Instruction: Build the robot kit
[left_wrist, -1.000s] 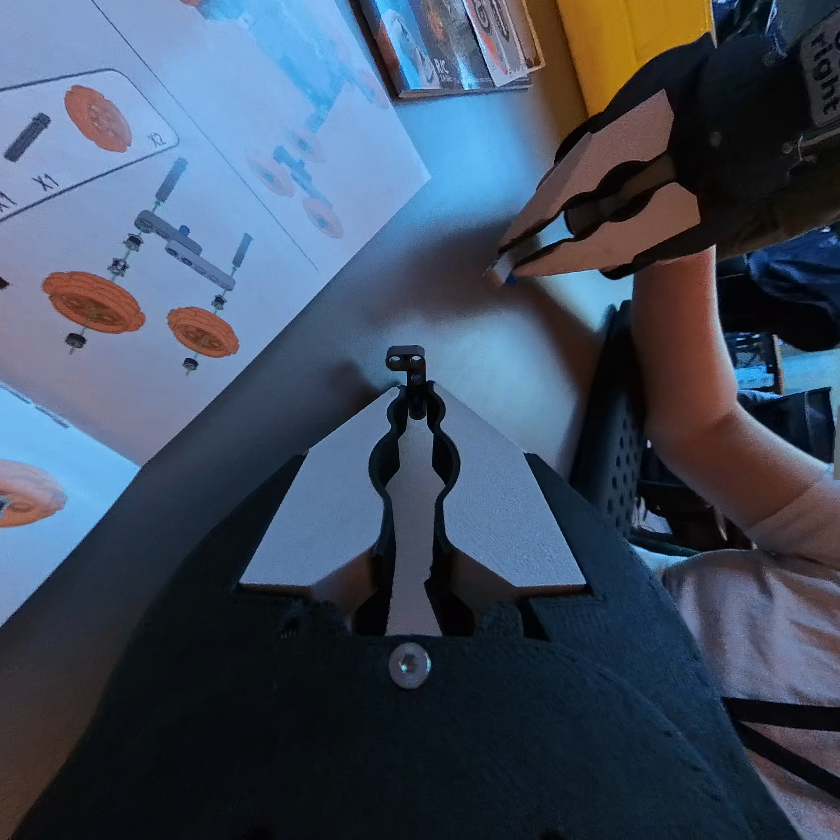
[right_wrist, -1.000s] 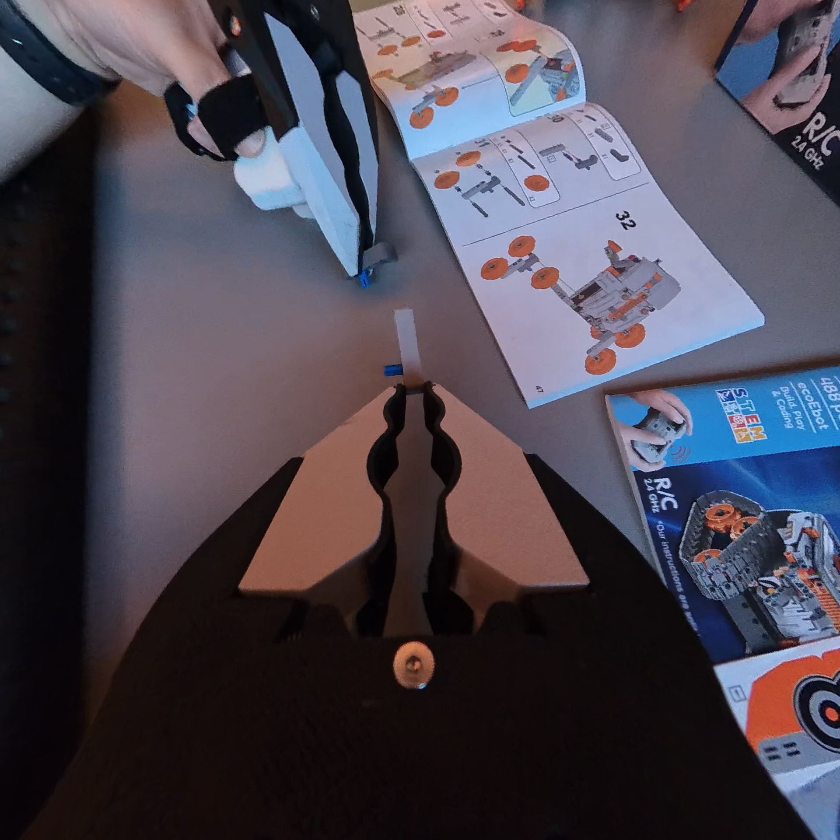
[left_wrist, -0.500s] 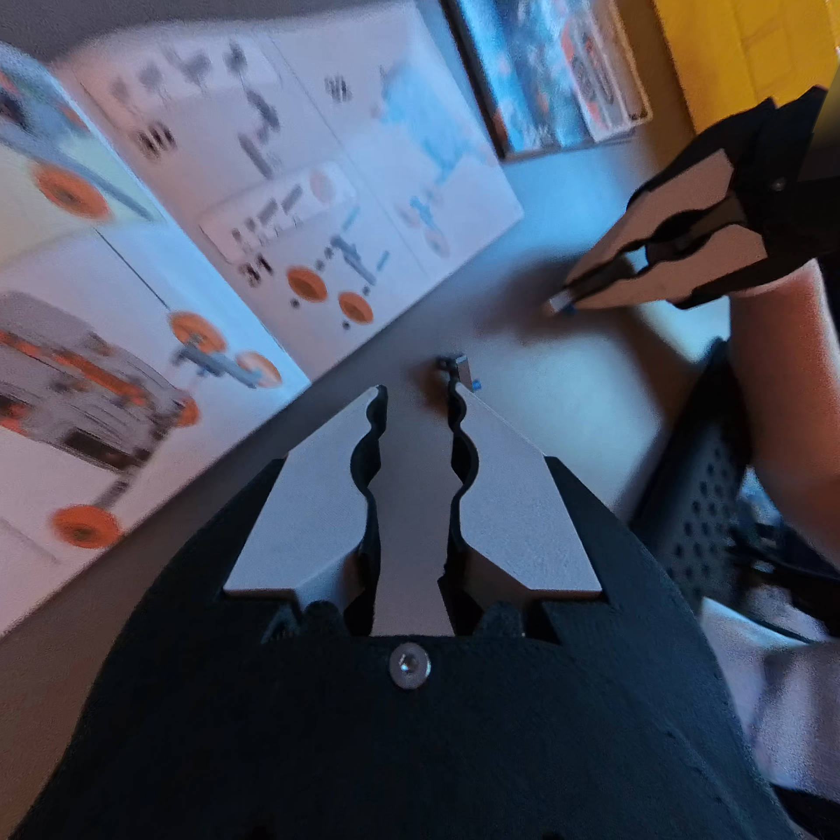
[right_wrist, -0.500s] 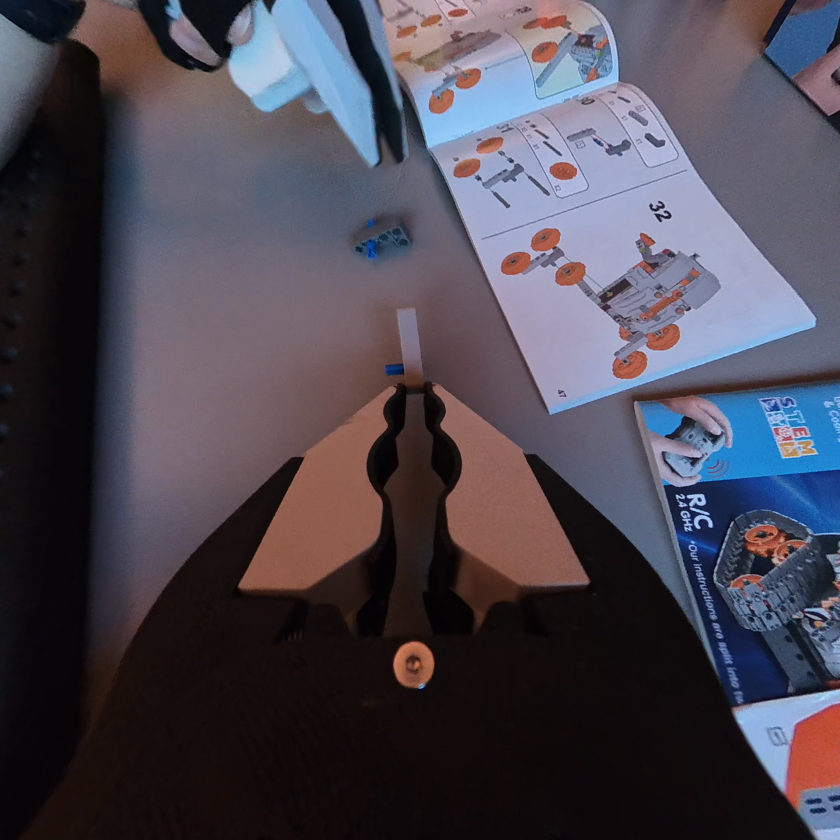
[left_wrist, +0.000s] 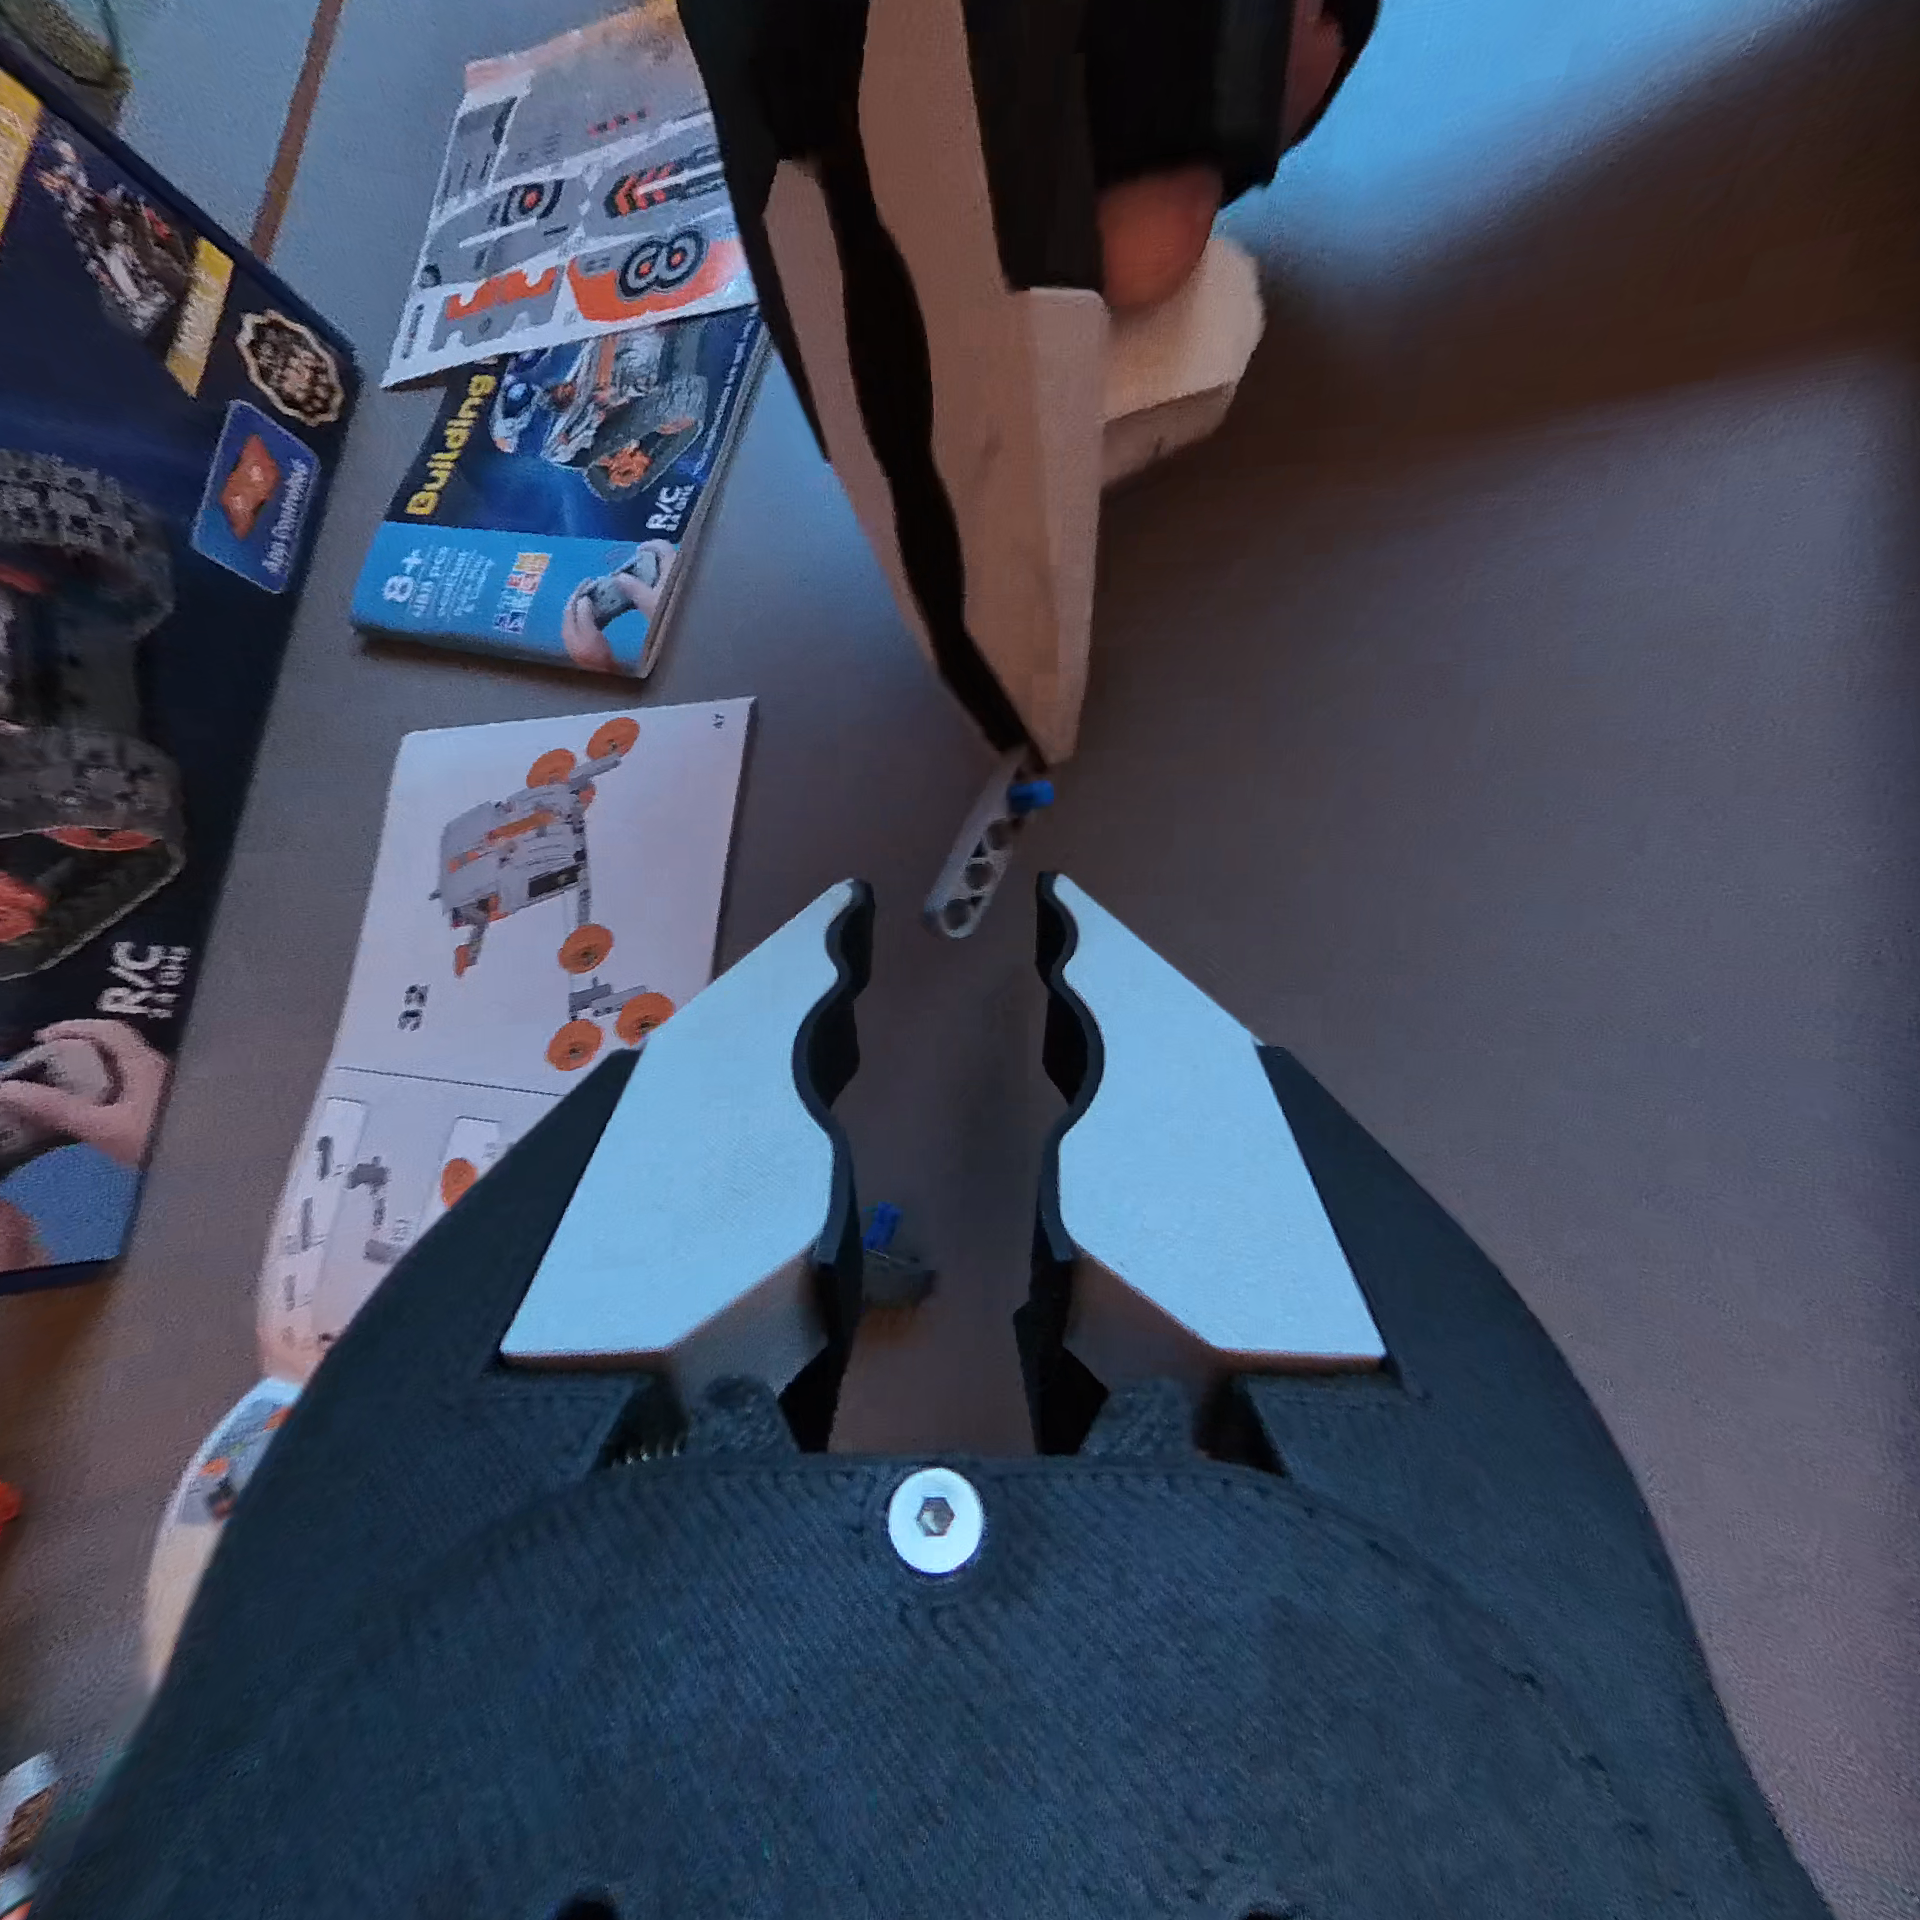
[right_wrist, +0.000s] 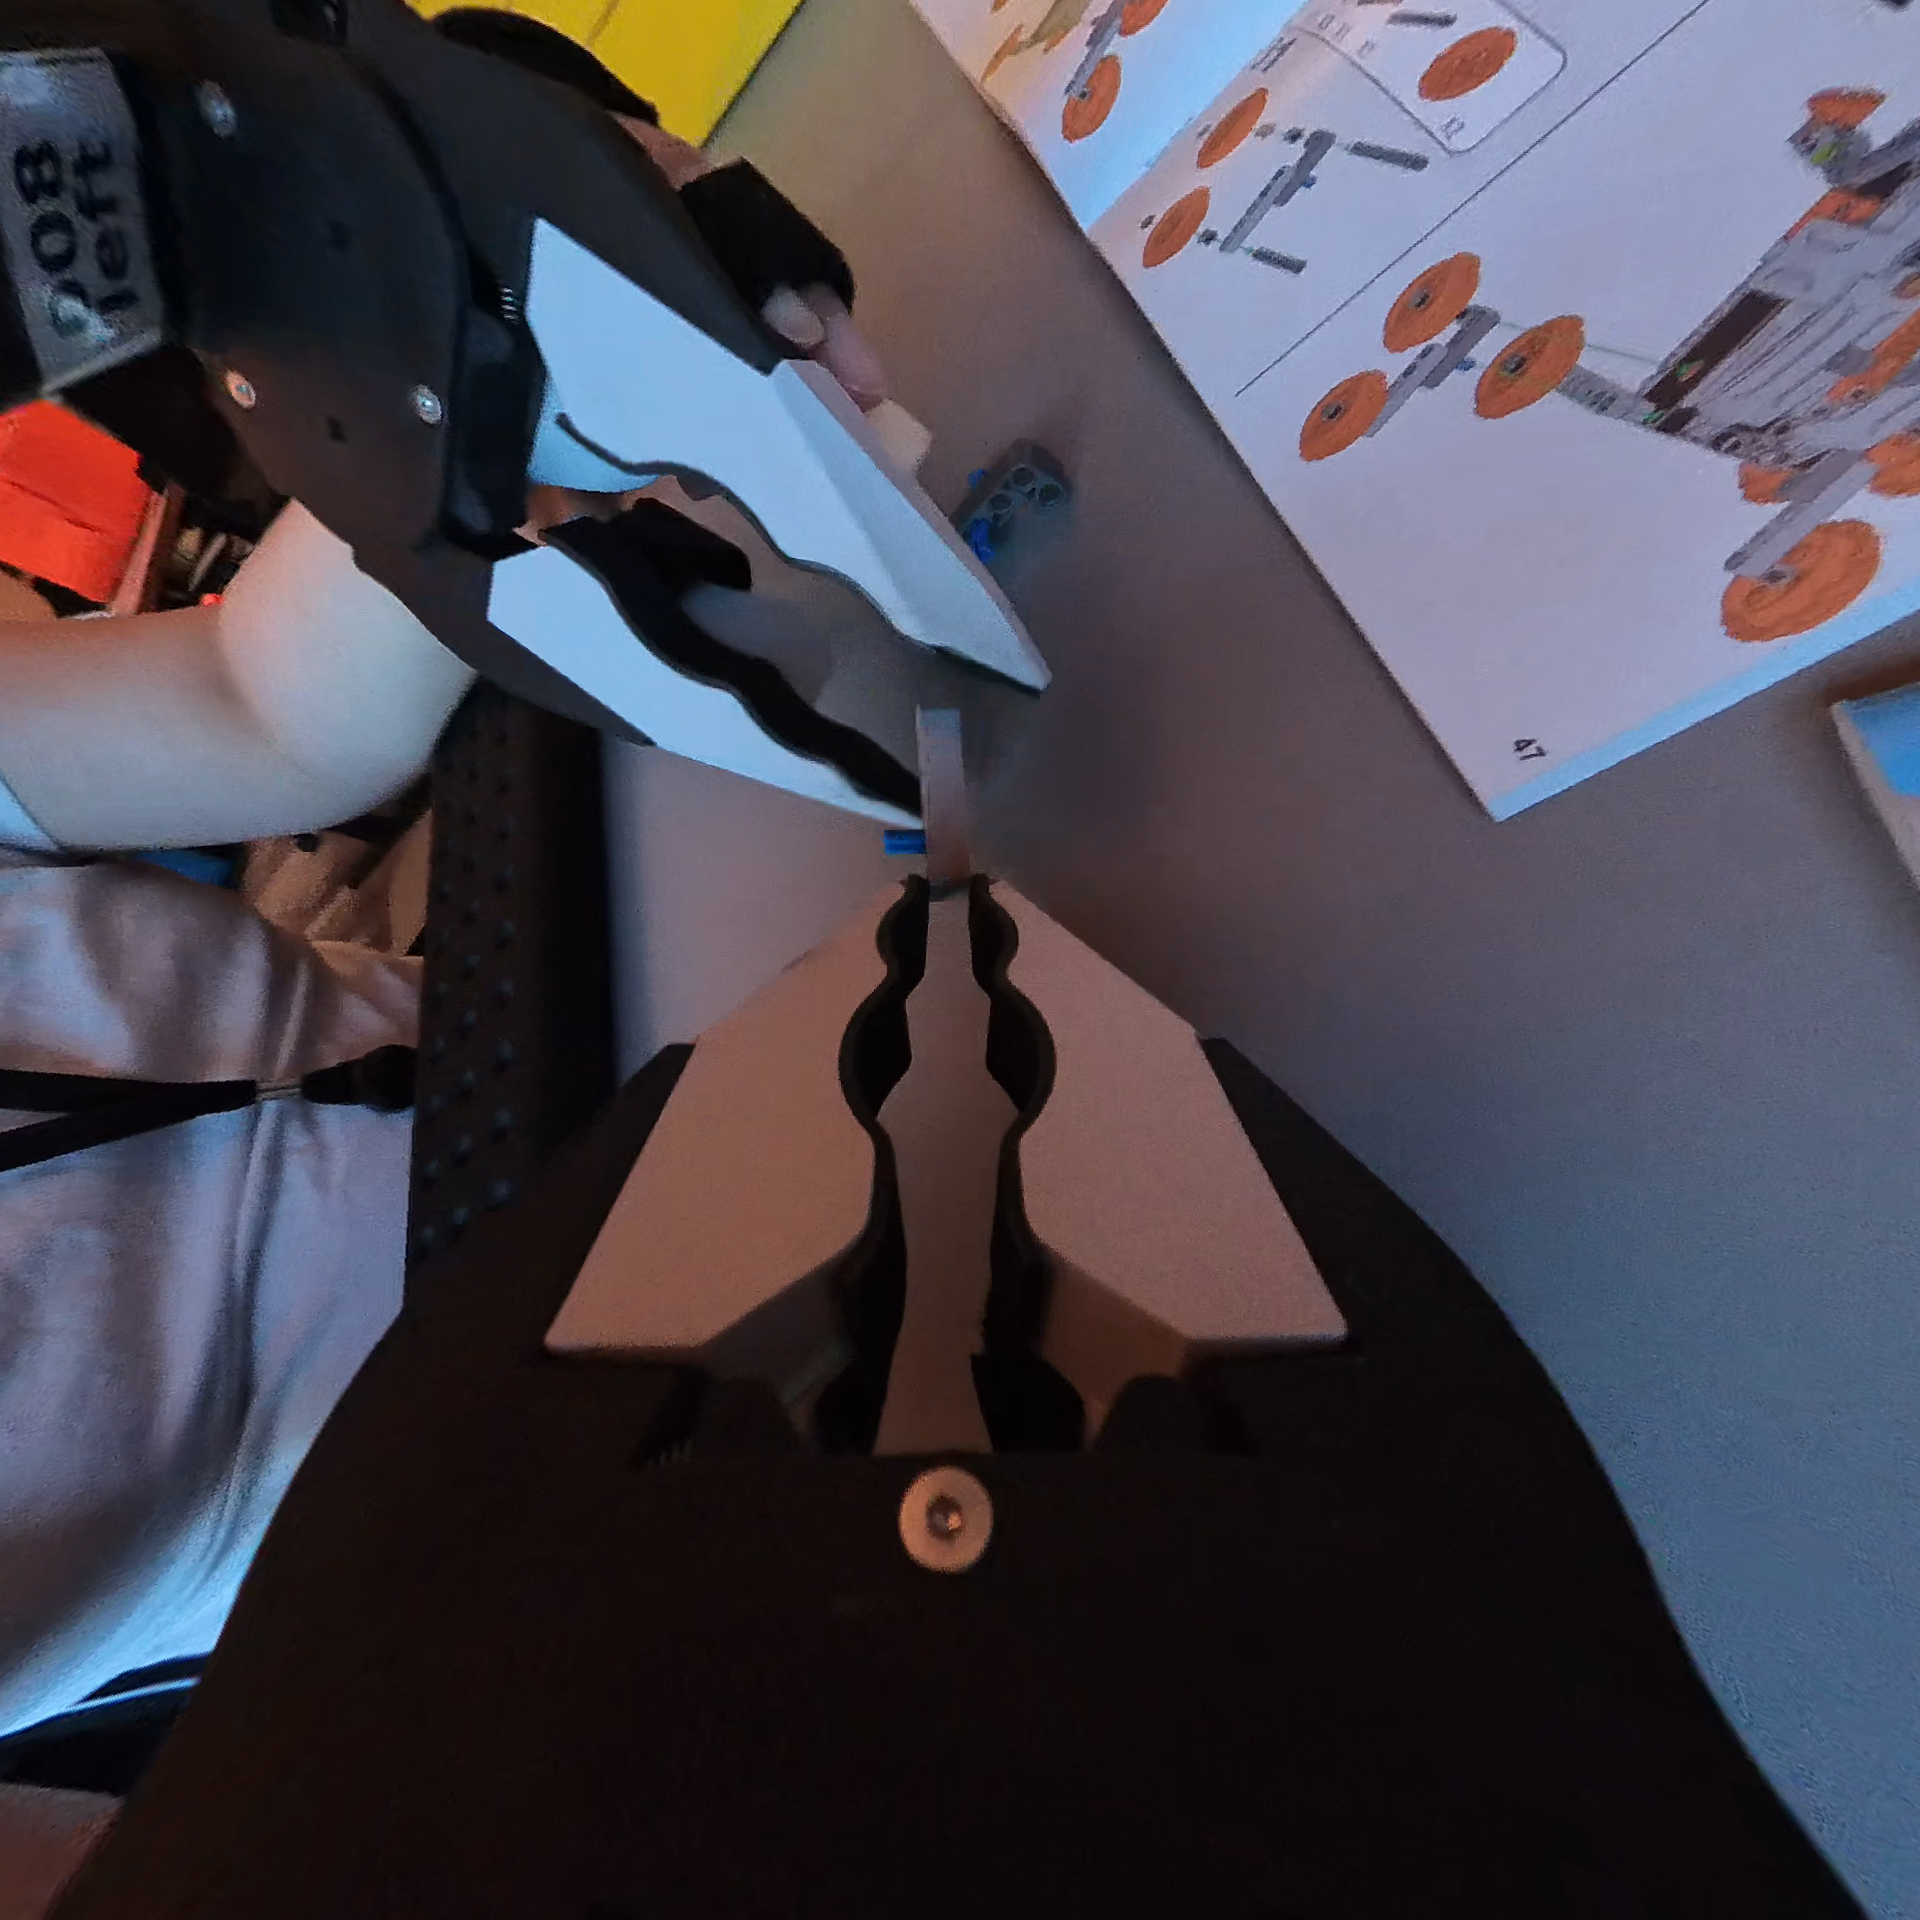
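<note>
My right gripper (right_wrist: 940, 883) is shut on a light grey beam with holes (right_wrist: 940, 790) that carries a blue pin (right_wrist: 902, 842). My left gripper (left_wrist: 954, 891) is open, and its jaws stand on either side of the beam's free end (left_wrist: 971, 857). In the left wrist view the right gripper (left_wrist: 1023, 743) comes down from above with the beam. In the right wrist view the left gripper (right_wrist: 961, 738) reaches in from the upper left. A small dark grey piece with blue pins (right_wrist: 1013, 499) lies on the grey table, under my left fingers (left_wrist: 888, 1262).
An open instruction booklet (left_wrist: 561, 904) lies left of the grippers and also shows in the right wrist view (right_wrist: 1558, 364). A blue booklet (left_wrist: 551, 499), a sticker sheet (left_wrist: 582, 229) and a dark box (left_wrist: 125, 623) lie beyond. A person's arm (right_wrist: 208, 675) is at the table's edge. Only a small space, under 4 cm, lies between the two pairs of fingers.
My left gripper let go of the small dark grey piece, which now lies on the table. It opened and swung round to the beam. My right gripper kept its hold and turned toward the left.
</note>
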